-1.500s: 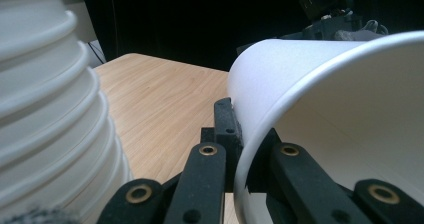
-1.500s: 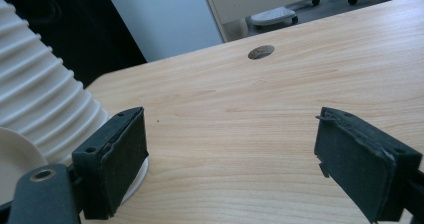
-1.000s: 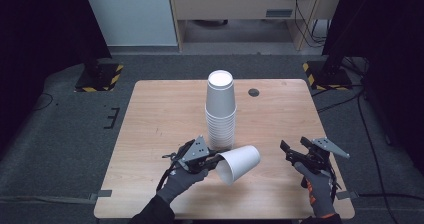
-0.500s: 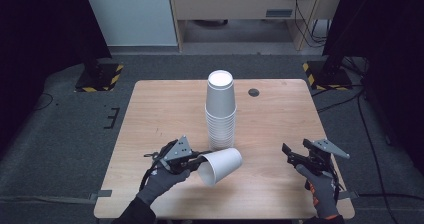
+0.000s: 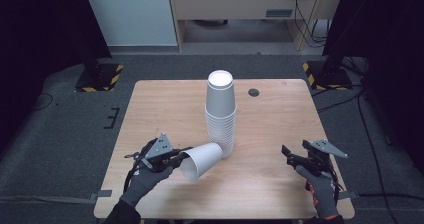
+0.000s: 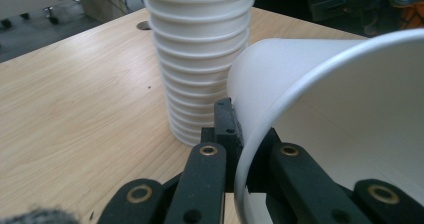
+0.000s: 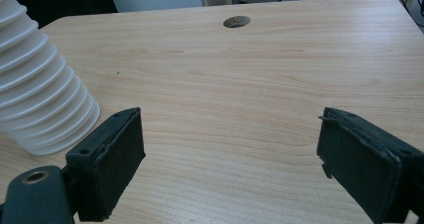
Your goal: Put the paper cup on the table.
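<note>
White paper cup (image 5: 201, 160) lies tilted, clamped at its rim in the left tongs (image 5: 176, 156), base pointing toward the stack (image 5: 221, 115) just beside it, possibly touching. Right tongs (image 5: 295, 159) stand released and empty, well apart over the table (image 5: 165, 104).

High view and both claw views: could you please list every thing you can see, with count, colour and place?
Table: one, light wood, centre of the floor.
Cup stack: one, white, upside down, middle of the table.
Single cup: one, white, tilted on its side, left of the stack's base.
Round hole cover: one, dark, far part of the table, right of the stack.
Left claw: one, black, shut on the single cup's rim.
Right claw: one, black, open, above the table's near right part.
</note>
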{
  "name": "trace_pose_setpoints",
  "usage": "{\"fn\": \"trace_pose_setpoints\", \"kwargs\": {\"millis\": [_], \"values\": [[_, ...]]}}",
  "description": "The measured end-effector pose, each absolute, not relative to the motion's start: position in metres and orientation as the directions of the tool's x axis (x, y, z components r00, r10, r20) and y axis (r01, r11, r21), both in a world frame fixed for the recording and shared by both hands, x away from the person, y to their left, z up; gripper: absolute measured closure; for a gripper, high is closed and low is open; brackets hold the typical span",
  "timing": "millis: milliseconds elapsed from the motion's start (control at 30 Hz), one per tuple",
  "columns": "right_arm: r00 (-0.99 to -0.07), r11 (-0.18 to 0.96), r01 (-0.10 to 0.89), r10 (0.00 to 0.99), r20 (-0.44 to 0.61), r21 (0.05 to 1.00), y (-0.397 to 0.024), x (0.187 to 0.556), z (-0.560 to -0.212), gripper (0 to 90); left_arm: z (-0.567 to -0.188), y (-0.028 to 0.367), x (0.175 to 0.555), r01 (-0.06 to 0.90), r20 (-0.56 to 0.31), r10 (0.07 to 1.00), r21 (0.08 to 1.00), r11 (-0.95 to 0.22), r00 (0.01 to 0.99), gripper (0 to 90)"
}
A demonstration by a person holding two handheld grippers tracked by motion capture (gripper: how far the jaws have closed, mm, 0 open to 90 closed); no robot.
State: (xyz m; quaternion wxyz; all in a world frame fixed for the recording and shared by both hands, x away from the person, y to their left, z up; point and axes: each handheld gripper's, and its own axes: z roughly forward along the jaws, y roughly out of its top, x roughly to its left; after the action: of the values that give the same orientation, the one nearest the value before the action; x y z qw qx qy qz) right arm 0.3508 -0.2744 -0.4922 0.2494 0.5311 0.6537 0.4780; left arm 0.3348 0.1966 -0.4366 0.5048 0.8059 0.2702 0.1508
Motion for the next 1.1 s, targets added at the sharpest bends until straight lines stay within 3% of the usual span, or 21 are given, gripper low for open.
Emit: {"fn": "trace_pose_setpoints", "kwargs": {"millis": [433,800,1100], "values": [[-0.303,-0.025,0.460,0.935,0.184,0.888,-0.276,0.351,-0.493,11.9,-0.437,0.229,0.328,0.372,-0.062,0.688,0.874,-0.312,0.723,87.4],[-0.296,-0.024,0.458,0.939,0.177,0.889,-0.278,0.352,-0.493,11.8,-0.445,0.265,0.331,0.491,-0.092,0.816,0.835,-0.248,0.570,87.5],[-0.294,-0.027,0.460,0.939,0.181,0.887,-0.279,0.351,-0.493,11.8,-0.443,0.283,0.332,0.554,-0.105,0.862,0.802,-0.221,0.496,87.5]]}}
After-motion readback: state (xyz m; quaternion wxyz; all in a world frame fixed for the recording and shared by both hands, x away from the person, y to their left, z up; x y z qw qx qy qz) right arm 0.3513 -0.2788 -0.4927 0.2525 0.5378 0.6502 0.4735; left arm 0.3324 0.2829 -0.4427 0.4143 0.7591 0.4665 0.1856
